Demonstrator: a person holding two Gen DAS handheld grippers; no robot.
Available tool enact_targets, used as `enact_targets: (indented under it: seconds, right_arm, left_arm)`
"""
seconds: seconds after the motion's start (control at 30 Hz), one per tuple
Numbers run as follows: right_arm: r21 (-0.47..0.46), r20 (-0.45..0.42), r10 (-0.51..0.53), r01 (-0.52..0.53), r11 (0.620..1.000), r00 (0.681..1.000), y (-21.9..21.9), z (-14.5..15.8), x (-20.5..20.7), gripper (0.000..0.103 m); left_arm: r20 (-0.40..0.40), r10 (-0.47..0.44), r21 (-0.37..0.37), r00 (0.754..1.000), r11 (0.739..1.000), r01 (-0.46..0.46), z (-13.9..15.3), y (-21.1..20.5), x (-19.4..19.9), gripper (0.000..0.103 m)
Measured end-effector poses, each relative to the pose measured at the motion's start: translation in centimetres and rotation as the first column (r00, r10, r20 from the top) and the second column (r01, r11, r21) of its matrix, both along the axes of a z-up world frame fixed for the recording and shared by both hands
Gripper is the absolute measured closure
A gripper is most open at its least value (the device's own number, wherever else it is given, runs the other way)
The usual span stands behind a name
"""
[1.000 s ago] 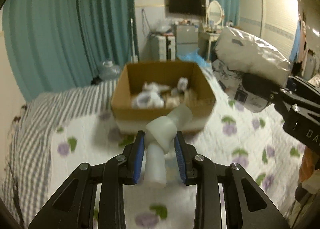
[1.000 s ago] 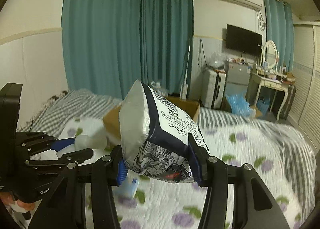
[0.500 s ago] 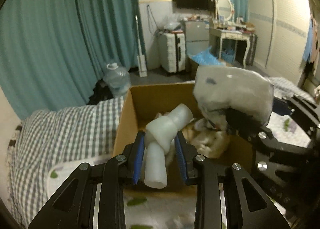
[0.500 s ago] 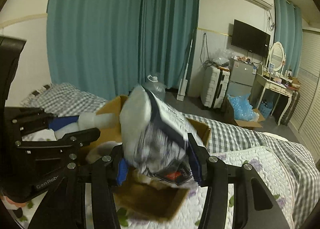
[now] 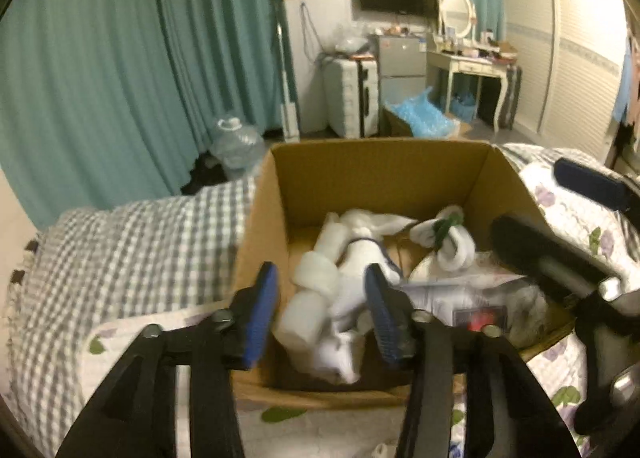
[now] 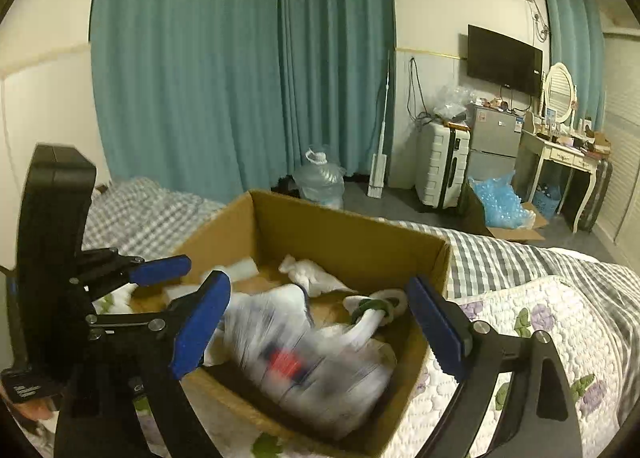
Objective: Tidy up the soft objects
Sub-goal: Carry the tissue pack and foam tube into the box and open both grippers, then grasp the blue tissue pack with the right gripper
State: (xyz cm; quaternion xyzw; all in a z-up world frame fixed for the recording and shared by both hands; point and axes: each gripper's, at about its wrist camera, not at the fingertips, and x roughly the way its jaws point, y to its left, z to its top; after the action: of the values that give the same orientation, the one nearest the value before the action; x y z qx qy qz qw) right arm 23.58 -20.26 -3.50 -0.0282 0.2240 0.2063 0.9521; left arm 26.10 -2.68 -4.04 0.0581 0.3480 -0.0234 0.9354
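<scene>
An open cardboard box (image 5: 376, 170) stands on the bed and holds several white soft items. My left gripper (image 5: 320, 310) is open above the box's near left part; the white knotted foam piece (image 5: 310, 298) lies in the box below it. My right gripper (image 6: 320, 322) is open over the box (image 6: 352, 234); the blurred tissue pack (image 6: 316, 374) lies in the box beneath it. A white roll with a green band (image 6: 374, 308) lies further in, and shows in the left wrist view (image 5: 444, 236).
The bed has a floral quilt (image 6: 532, 322) and a grey checked sheet (image 5: 132, 242). Beyond the bed stand teal curtains (image 6: 240, 66), a water jug (image 6: 320, 178), a suitcase (image 6: 440, 162) and a dressing table (image 6: 564, 154).
Both grippers moved over the box and opened. The knotted foam piece and the tissue pack left the jaws and now lie in the box.
</scene>
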Motion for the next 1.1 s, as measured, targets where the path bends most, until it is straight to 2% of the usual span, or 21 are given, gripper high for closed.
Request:
enact_targets:
  seconds: [0.2,0.4,0.43,0.47,0.53,0.67,0.77,0.87,1.0,1.1]
  right_arm:
    - [0.033,0.069,-0.051,0.049,0.998,0.996,-2.3,4.8,-3.9,0.009]
    - [0.019,0.121,-0.088,0.086,0.996,0.989,-4.2,9.9,-10.0,0.007]
    - [0.011,0.125,-0.094,0.093,0.996,0.988,-4.4,10.8,-11.4,0.007]
    - [0.006,0.128,-0.097,0.097,0.995,0.987,-4.5,11.5,-12.6,0.007]
    - [0.0,0.137,-0.101,0.102,0.995,0.985,-4.7,12.9,-15.3,0.003]
    - [-0.002,0.143,-0.09,0.091,0.996,0.986,-4.7,14.6,-19.4,0.001]
    - [-0.013,0.12,-0.067,0.069,0.998,0.991,-4.0,14.6,-21.6,0.001]
    - [-0.043,0.096,-0.046,0.05,0.998,0.994,-2.8,13.1,-23.3,0.001]
    - [-0.039,0.036,-0.018,0.02,0.999,0.999,-1.3,9.3,-23.4,0.001]
    - [-0.03,-0.025,-0.029,0.028,0.999,0.999,-0.4,5.3,-21.7,0.001]
  left_arm:
    - [0.06,0.014,0.032,0.998,0.999,-0.016,3.4,0.1,-2.3,0.045]
    - [0.166,0.0,0.002,0.986,1.0,0.0,9.2,0.7,-7.3,0.045]
    - [0.2,-0.008,0.003,0.98,1.0,0.007,10.5,0.7,-8.7,0.044]
    - [0.232,-0.012,0.006,0.973,1.0,0.011,11.5,0.7,-9.9,0.035]
    - [0.292,-0.024,0.003,0.956,1.0,0.025,14.2,0.9,-13.1,0.025]
    - [0.387,-0.03,-0.022,0.922,0.999,0.042,17.8,1.9,-18.1,0.02]
    - [0.417,-0.013,-0.026,0.909,0.999,0.027,19.6,2.8,-21.4,0.02]
    - [0.398,-0.022,-0.006,0.917,1.0,0.026,19.8,3.4,-23.0,0.02]
    - [0.343,-0.015,-0.004,0.939,1.0,0.018,17.6,4.1,-24.0,0.02]
    - [0.303,0.019,0.006,0.953,1.0,-0.022,15.0,4.5,-23.6,0.02]
